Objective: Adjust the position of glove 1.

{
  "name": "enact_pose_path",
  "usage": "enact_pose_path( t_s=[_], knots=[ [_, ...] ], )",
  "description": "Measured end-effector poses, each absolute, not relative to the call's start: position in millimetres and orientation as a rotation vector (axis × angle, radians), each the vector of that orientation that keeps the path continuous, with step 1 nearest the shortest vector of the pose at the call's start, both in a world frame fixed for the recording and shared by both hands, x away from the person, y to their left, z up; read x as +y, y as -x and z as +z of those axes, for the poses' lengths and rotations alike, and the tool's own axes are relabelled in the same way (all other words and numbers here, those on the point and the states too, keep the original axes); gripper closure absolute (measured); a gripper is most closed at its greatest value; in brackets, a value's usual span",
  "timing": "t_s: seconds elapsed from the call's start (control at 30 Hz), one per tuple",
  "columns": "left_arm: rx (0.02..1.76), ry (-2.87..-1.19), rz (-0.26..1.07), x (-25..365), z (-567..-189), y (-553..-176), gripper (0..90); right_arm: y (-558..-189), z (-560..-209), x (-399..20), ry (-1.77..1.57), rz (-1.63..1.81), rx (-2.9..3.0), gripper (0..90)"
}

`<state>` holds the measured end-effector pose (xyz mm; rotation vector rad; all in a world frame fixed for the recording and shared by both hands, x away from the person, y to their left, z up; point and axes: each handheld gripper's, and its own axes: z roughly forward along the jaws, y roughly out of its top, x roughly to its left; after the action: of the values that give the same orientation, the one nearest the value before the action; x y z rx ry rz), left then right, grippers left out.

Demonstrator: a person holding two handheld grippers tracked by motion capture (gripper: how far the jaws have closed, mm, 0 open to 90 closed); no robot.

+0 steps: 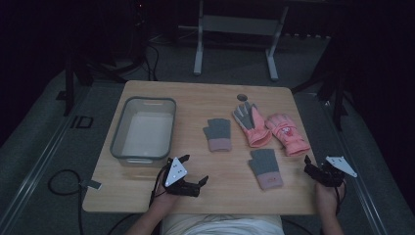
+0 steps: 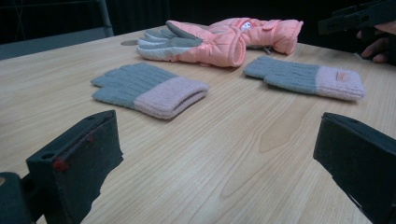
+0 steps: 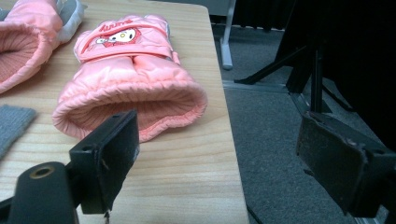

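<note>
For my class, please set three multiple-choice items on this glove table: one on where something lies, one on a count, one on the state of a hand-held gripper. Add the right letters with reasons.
1. Where does the clear bin stand on the table?
A. on its left part
B. at its right edge
C. between the pink gloves

2. How many gloves lie on the table?
A. two
B. four
C. six

3. How do the jaws of the right hand-held gripper stand?
A. shut on a pink glove
B. shut on nothing
C. open, holding nothing

Answers: 1 A, the bin sits left of all the gloves. 2 B, two grey knit gloves and two pink padded gloves. 3 C, the jaws stand wide apart before the pink glove's cuff.
</note>
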<state>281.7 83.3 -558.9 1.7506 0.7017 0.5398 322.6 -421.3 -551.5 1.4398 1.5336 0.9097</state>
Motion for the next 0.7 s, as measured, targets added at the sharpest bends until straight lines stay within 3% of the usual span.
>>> enact_pose_path(
  t_s=[0.7],
  knots=[
    [0.703, -1.747, 0.55, 83.7, -558.9, -280.9, 0.4, -320.9, -547.1, -426.0, -1.513, 0.859, 1.531, 13.9]
  ],
)
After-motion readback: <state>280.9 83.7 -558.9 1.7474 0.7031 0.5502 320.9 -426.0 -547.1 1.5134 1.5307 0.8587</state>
